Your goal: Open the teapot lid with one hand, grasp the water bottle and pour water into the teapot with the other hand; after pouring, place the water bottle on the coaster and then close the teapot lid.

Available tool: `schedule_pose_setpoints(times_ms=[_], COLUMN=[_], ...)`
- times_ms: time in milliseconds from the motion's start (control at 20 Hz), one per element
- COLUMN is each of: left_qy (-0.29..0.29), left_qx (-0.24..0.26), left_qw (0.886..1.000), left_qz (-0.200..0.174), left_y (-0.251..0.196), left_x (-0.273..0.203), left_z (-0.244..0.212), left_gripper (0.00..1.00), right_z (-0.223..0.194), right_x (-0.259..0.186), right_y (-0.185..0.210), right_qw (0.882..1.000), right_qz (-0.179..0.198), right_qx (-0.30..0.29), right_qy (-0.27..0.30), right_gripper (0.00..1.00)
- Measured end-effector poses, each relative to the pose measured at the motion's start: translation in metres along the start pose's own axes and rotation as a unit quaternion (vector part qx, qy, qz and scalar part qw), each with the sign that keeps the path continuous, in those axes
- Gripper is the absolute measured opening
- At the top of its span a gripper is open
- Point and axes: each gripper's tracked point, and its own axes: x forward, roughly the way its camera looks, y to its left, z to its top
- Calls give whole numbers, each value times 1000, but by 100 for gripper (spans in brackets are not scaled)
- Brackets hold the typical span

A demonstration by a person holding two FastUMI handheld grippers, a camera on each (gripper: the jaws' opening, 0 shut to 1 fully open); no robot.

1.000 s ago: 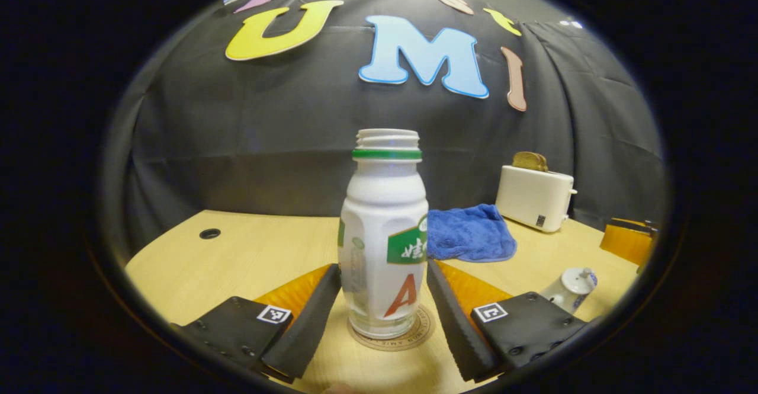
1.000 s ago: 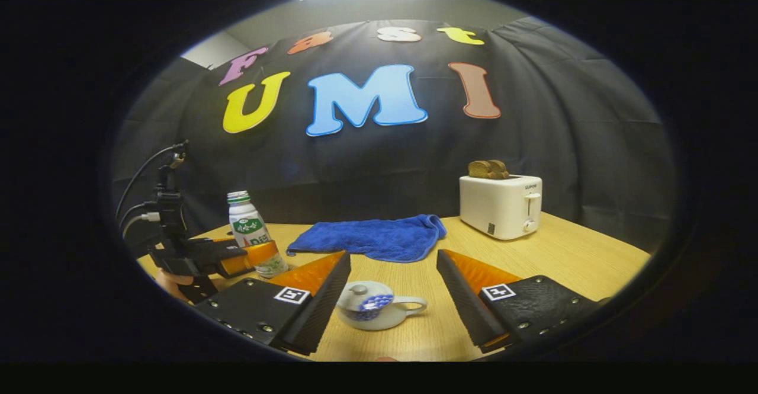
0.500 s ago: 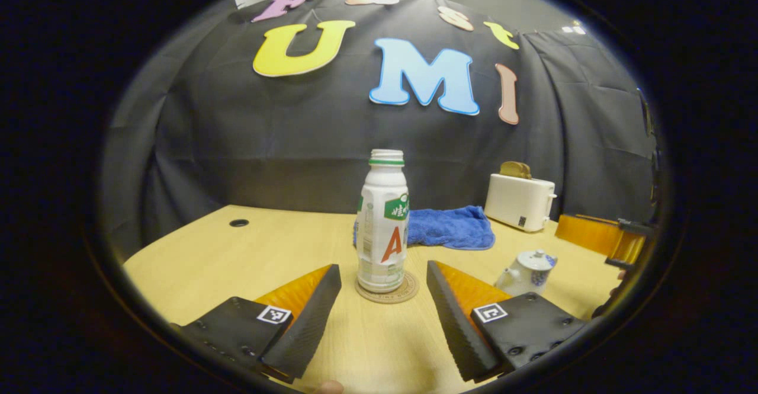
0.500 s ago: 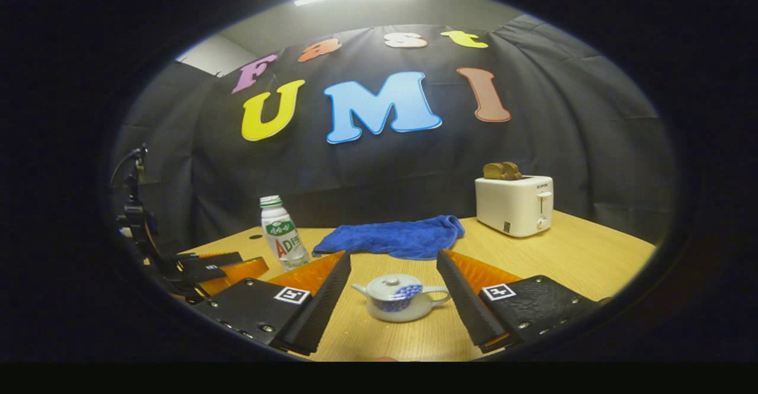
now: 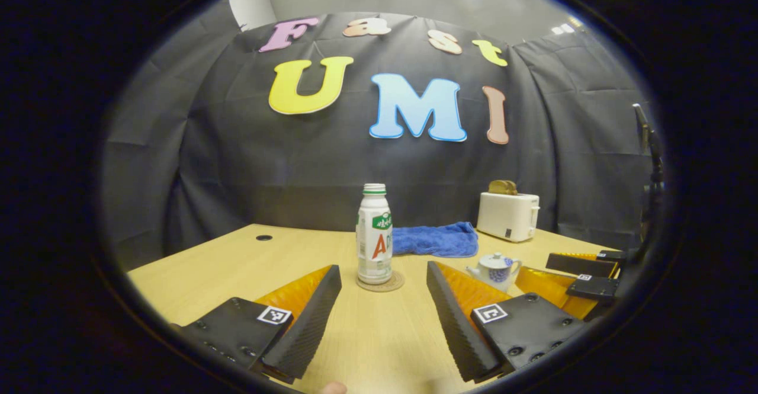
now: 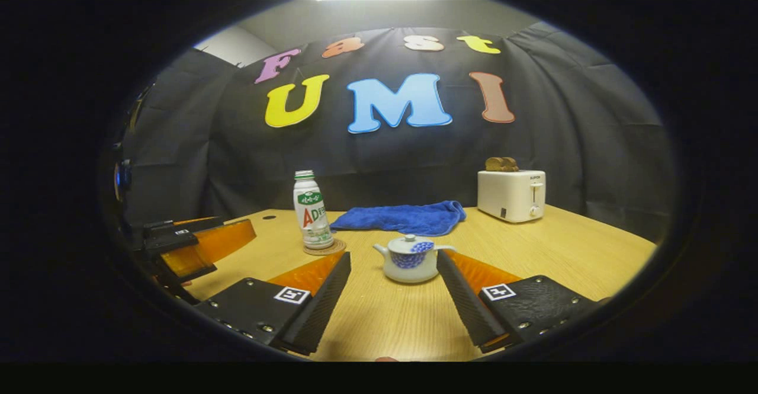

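The white water bottle with a green neck ring stands upright and capless on the round coaster. My left gripper is open and well back from it, nothing between its fingers. The white teapot with blue pattern sits on the table with its lid on. My right gripper is open, drawn back from the teapot. In the right gripper view the bottle and coaster stand left of the teapot. The teapot sits right of the bottle in the left gripper view.
A blue cloth lies behind the teapot. A white toaster with bread in it stands at the back right. The wooden table has a cable hole at the far left. The other gripper is at the left.
Both grippers have drawn back toward me. The left one has left the bottle standing on the coaster; bottle and teapot now look smaller and farther off.
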Motion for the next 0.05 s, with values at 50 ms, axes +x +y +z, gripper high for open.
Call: schedule_pose_setpoints(times_ms=[50], left_qy=[-4], left_qx=[1], left_qw=[1000], left_qz=[0], left_y=[-5], left_x=[-4], left_z=[1], left_gripper=[100], right_z=[-2], right_x=[-3], right_y=[0], right_qw=[1000], right_qz=[-3], right_qx=[-3], right_qy=[-2], right_gripper=[90])
